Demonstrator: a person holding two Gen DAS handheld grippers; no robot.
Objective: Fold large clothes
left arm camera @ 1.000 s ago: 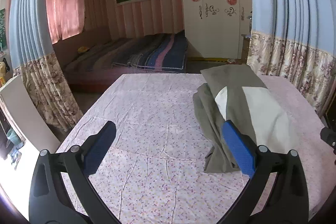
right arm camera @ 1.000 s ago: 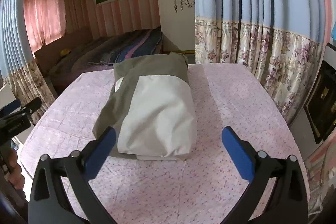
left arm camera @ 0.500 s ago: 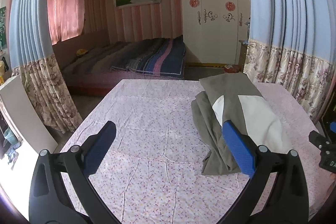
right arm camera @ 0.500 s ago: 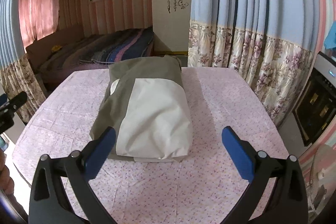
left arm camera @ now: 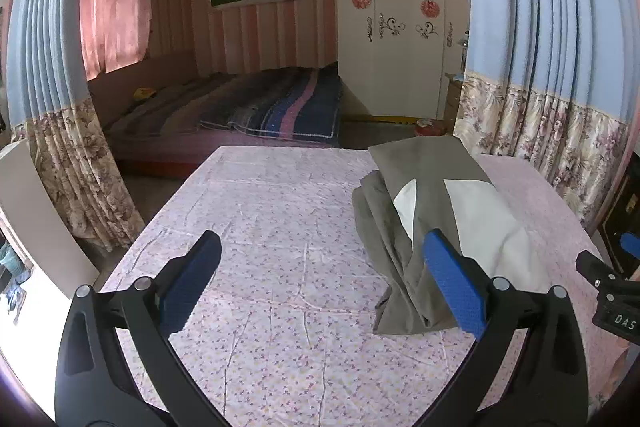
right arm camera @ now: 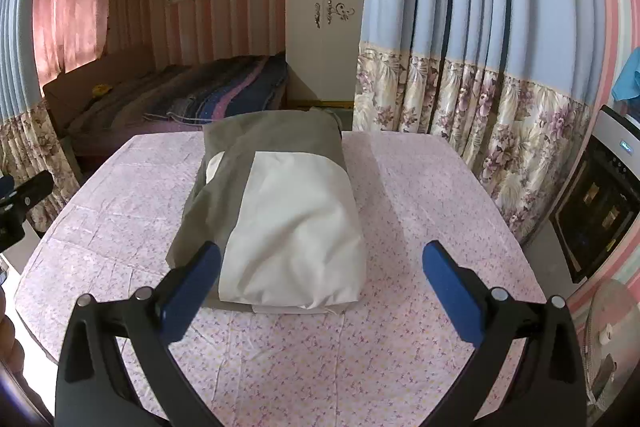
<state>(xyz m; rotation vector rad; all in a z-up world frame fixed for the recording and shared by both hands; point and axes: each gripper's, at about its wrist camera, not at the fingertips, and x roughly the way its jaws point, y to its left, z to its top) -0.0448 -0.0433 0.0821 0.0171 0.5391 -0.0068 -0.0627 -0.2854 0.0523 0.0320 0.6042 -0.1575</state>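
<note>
A folded olive and cream garment (right arm camera: 288, 211) lies in a neat stack on the table with the pink floral cloth (right arm camera: 420, 203). In the left wrist view the garment (left arm camera: 436, 211) sits to the right, its loose olive edge hanging toward the near side. My left gripper (left arm camera: 322, 267) is open over bare cloth, left of the stack, holding nothing. My right gripper (right arm camera: 322, 277) is open too, raised just in front of the stack's near end, apart from it. The right gripper's body (left arm camera: 612, 291) shows at the left view's right edge.
Blue curtains with floral hems (right arm camera: 480, 75) hang close along the right and left of the table. Beyond the far edge stand a bed with a striped blanket (left arm camera: 256, 107) and a white wardrobe (left arm camera: 396, 39). A dark appliance (right arm camera: 592, 211) stands at the right.
Both grippers have drawn back and risen a little from the stack, so more of the table shows. The garment has not moved. Both stay open.
</note>
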